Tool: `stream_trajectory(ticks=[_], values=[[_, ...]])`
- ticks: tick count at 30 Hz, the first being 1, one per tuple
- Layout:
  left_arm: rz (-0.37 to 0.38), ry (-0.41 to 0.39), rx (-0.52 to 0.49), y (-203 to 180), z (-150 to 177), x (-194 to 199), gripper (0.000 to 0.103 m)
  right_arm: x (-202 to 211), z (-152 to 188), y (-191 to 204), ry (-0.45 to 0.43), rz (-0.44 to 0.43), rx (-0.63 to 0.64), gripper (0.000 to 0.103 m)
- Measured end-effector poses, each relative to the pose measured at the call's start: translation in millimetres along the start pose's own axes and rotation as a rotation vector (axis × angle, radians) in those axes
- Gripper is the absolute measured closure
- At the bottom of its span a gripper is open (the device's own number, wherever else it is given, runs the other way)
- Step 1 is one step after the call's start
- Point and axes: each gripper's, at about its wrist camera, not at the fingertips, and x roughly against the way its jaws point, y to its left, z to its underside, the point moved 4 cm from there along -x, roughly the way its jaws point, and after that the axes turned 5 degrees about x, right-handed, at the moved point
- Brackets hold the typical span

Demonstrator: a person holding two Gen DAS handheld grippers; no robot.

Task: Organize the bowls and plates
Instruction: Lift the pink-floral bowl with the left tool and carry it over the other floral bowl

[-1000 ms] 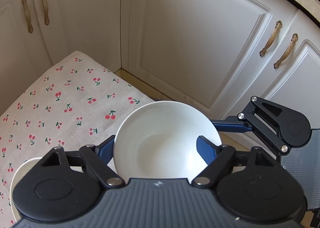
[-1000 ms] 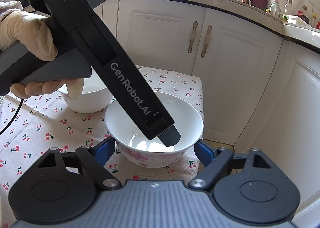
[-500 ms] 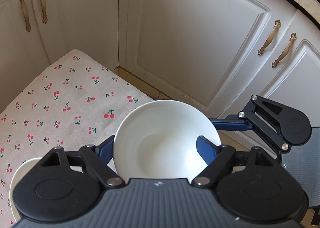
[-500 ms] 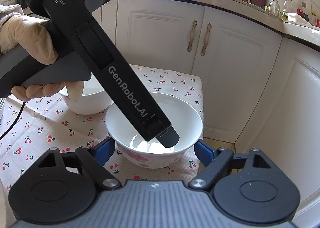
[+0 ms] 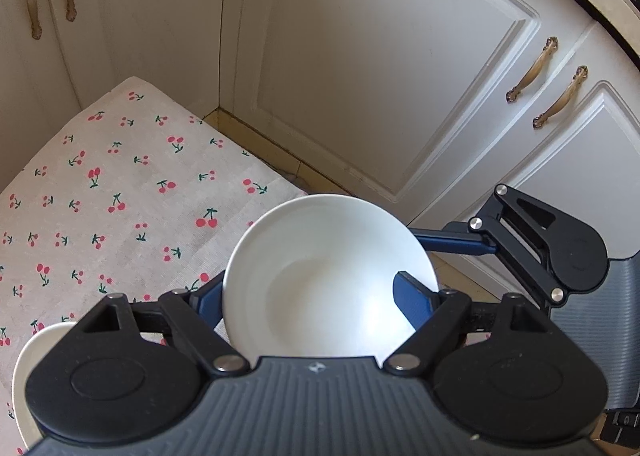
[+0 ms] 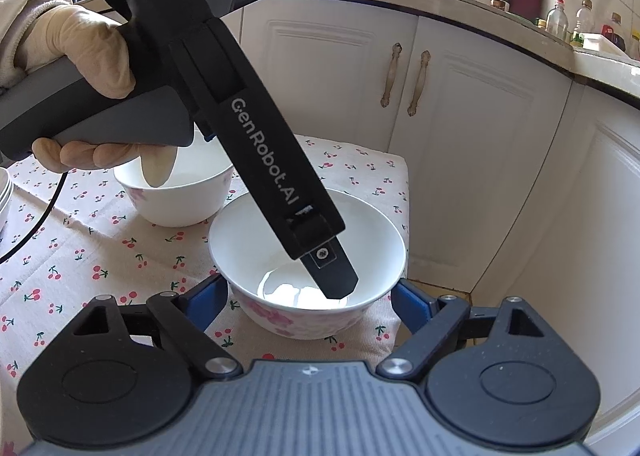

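A white bowl with pink flowers [image 6: 372,240] sits on the cherry-print cloth [image 6: 100,256] at the table's corner. My right gripper [image 6: 310,292] straddles its lower sides. Its jaws are opening, and a gap shows beside the right blue pad. My left gripper [image 6: 334,280], held by a gloved hand [image 6: 80,44], points steeply down into the bowl. In the left wrist view the bowl [image 5: 320,276] fills the space at the left gripper [image 5: 308,284]. There the right finger lies inside the bowl and the left finger is outside, behind the rim. The two stand wide apart and do not pinch the wall.
A second white bowl [image 6: 180,204] stands behind on the cloth, and its rim [image 5: 22,376] shows low on the left. A stack of plates [image 6: 4,196] peeks in at the left edge. White cabinet doors [image 6: 460,116] close in behind and to the right. The table edge [image 6: 404,176] drops to the floor.
The right gripper's blue fingers have spread slightly away from the bowl. The left gripper has tilted a little about its tip. The bowl has stayed where it was.
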Motion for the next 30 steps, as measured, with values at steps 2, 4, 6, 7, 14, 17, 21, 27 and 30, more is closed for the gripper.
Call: stream_trajectory(ticks=[2,4,6,7,14,17,21,27,30], values=[[0.001,0.006,0.0,-0.2,0.3,0.5,0.019,-0.3,-0.1,0.3,0.0,0.001,0.001,0.011],[0.002,0.012,0.005,-0.4,0.7,1.4,0.019,-0.3,-0.8,0.8,0.004,-0.002,-0.004,0.011],[0.006,0.013,0.008,-0.7,1.9,2.7,0.019,0.1,-0.9,1.6,0.005,-0.004,-0.002,0.011],[0.01,0.013,0.012,-0.4,2.2,3.1,0.019,0.4,-0.9,2.2,0.006,-0.004,-0.002,0.011],[0.02,0.006,0.019,-6.2,9.4,12.8,0.019,8.4,-3.3,4.5,0.014,-0.02,-0.015,0.011],[0.026,-0.006,0.017,-12.4,13.7,22.4,0.019,16.9,-4.8,8.0,0.013,-0.022,-0.017,0.011],[0.03,-0.022,0.016,-22.1,21.4,37.8,0.019,32.5,-9.1,14.4,0.011,-0.027,-0.02,0.011],[0.035,-0.049,0.023,-40.1,38.9,62.9,0.019,61.2,-15.6,30.5,0.002,-0.039,-0.017,0.011],[0.035,-0.061,0.025,-50.4,50.6,76.0,0.019,76.4,-16.7,38.9,0.002,-0.054,-0.027,0.011]])
